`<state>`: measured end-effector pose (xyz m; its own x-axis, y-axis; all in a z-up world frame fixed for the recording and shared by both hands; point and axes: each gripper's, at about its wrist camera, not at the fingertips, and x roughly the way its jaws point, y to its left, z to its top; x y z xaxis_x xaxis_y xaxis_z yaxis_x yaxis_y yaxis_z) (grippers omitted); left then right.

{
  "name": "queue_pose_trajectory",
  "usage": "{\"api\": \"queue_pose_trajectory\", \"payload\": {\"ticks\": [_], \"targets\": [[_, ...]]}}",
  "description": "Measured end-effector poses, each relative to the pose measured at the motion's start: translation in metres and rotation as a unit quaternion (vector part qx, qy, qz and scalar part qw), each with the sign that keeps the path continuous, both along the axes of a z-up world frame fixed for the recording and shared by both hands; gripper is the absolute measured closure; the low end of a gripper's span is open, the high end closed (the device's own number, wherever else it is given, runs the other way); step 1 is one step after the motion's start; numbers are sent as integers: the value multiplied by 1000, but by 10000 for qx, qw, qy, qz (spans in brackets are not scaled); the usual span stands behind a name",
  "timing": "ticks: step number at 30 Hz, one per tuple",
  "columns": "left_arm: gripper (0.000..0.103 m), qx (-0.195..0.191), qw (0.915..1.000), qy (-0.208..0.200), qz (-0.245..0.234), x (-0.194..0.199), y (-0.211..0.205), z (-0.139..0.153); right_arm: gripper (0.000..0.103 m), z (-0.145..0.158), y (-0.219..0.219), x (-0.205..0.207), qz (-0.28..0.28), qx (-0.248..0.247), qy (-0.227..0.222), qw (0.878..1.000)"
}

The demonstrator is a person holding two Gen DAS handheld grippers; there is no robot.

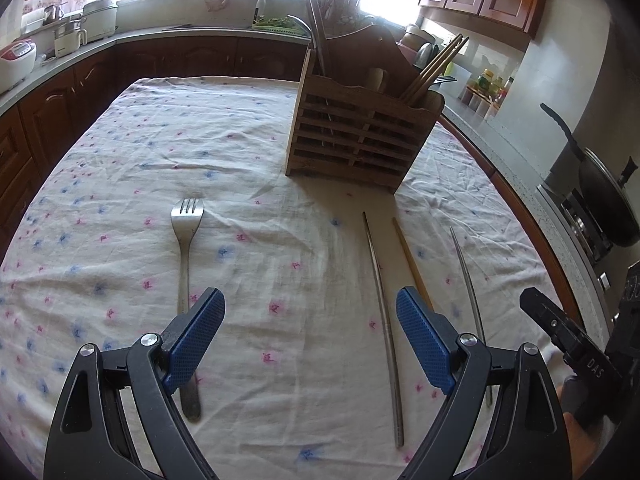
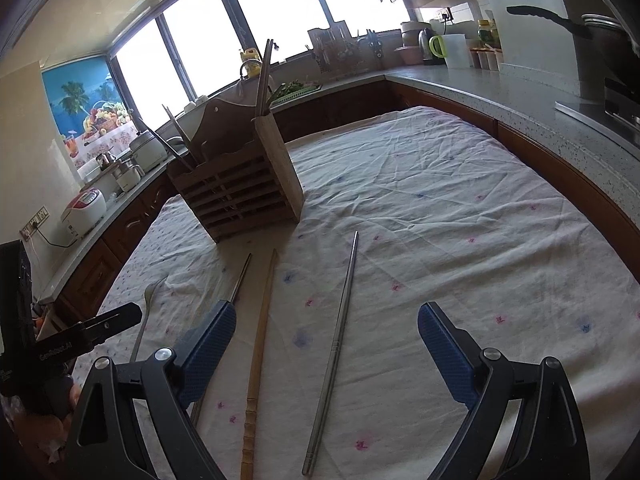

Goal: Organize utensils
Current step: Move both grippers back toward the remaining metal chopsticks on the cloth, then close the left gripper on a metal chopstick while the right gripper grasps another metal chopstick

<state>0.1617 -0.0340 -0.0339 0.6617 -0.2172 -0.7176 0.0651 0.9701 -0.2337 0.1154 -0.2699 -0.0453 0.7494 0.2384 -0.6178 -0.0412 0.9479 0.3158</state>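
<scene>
A steel fork lies on the flowered tablecloth, its handle passing under my left finger. To its right lie a metal chopstick, a wooden chopstick and a second metal chopstick. My left gripper hovers open above the cloth with nothing between its pads. My right gripper is open too, above a metal chopstick, with the wooden chopstick beside its left finger. A slatted wooden utensil holder stands further back on the table, with chopsticks and utensils upright in it.
The table's cloth is wrinkled. Kitchen counters ring the table, with a rice cooker and pots on the left. A dark pan sits on the stove at right. The other gripper's body shows at the right edge.
</scene>
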Motion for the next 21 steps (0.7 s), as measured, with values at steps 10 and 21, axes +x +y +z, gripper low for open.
{"api": "queue_pose_trajectory", "payload": {"ticks": [10,21], "targets": [[26,217,9987,214,-409,33,-28,-9,31,-8,2,26,109,-30,194,9997],[45,301,9944,622,-794,74,-59,-22,55,-21,-3,66,134,-73,658,9977]]}}
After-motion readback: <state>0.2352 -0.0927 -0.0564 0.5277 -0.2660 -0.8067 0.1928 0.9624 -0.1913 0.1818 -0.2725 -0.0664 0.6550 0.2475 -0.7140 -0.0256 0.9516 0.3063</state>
